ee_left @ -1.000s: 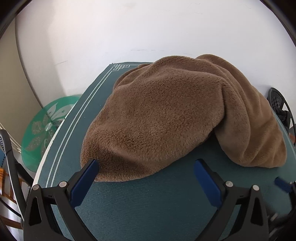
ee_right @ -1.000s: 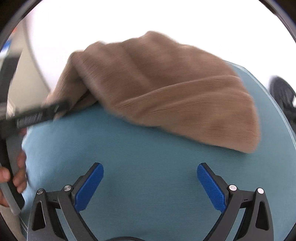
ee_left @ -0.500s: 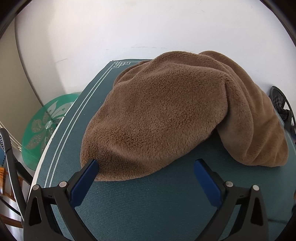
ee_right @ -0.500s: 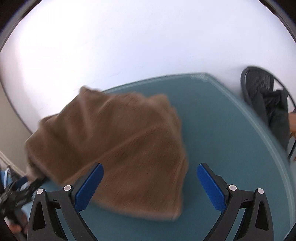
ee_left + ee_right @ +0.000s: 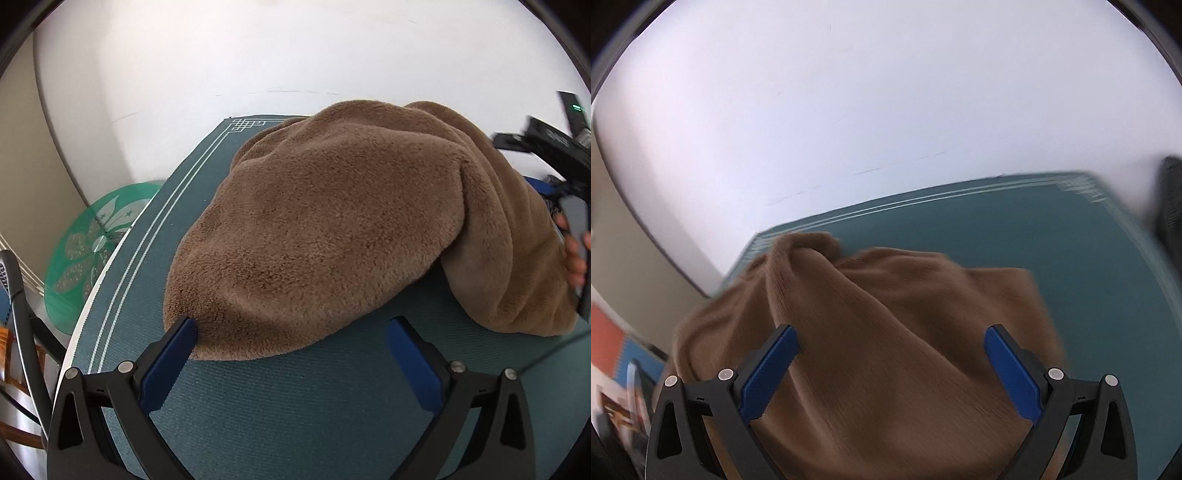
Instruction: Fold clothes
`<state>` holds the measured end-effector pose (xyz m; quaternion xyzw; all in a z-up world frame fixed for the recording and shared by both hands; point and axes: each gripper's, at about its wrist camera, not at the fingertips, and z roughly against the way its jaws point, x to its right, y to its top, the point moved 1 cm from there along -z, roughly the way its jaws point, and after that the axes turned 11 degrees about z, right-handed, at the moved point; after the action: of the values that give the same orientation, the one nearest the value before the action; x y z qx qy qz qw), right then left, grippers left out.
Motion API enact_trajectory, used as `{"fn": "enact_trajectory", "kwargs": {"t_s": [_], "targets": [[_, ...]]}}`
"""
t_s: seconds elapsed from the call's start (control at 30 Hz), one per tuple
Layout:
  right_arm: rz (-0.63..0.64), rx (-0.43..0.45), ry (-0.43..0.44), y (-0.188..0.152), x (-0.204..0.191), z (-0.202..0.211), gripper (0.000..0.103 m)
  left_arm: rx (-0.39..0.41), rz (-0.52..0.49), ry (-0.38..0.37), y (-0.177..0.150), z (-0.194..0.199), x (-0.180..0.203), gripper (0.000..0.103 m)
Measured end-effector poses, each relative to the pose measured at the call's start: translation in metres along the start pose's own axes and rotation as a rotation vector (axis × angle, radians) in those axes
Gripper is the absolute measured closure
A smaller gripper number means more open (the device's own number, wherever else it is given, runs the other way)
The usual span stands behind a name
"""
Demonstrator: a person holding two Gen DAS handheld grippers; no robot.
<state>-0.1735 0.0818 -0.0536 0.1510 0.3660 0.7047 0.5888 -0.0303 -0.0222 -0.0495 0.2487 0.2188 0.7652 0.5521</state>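
One brown fleece garment (image 5: 332, 229) lies heaped on the teal mat (image 5: 295, 406), bunched into a rounded mound with a thick roll hanging down its right side; no edge is squared and no clean crease shows, so the folding looks barely begun, with the spreading, the folds and the final tidy all left to do. The left gripper (image 5: 291, 332) sits low at the near hem with its jaws spread wide and nothing between them, the left pad just touching the fleece edge. The right gripper (image 5: 890, 343) hovers over the garment (image 5: 871, 350), jaws likewise wide and empty; that view is smeared by motion, so whether its pads touch the cloth is hard to say. In the left view the right tool appears at the far right edge with a hand (image 5: 576, 254) around it. Counted: one garment, one mat, two grippers, and one green glass disc (image 5: 99, 243) standing off the mat's left side.
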Motion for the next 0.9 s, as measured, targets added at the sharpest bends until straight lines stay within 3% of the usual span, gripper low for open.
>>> {"fn": "enact_trajectory", "kwargs": {"t_s": [0.13, 0.27, 0.43, 0.5, 0.63, 0.73, 0.9], "targets": [[-0.086, -0.056, 0.114, 0.020, 0.022, -0.044, 0.000, 0.000, 0.043, -0.001, 0.005, 0.000, -0.009, 0.000], [-0.043, -0.108, 0.235, 0.011, -0.002, -0.043, 0.000, 0.004, 0.100, 0.004, 0.011, -0.002, -0.018, 0.000], [0.127, -0.108, 0.486, -0.012, -0.034, -0.014, 0.000, 0.008, 0.153, 0.008, 0.014, 0.000, -0.031, 0.000], [0.182, -0.106, 0.549, -0.025, -0.044, 0.000, 0.000, 0.013, 0.169, 0.014, 0.014, 0.000, -0.036, 0.000], [0.210, -0.136, 0.705, -0.062, -0.048, 0.020, 0.000, 0.017, 0.200, 0.024, 0.017, -0.001, -0.043, 0.000], [0.221, -0.172, 0.739, -0.095, -0.047, 0.029, 0.000, 0.018, 0.217, 0.029, 0.019, -0.004, -0.047, 0.000], [0.226, -0.177, 0.714, -0.140, -0.028, 0.046, 0.000, 0.026, 0.228, 0.033, 0.024, -0.013, -0.057, 0.000]]}}
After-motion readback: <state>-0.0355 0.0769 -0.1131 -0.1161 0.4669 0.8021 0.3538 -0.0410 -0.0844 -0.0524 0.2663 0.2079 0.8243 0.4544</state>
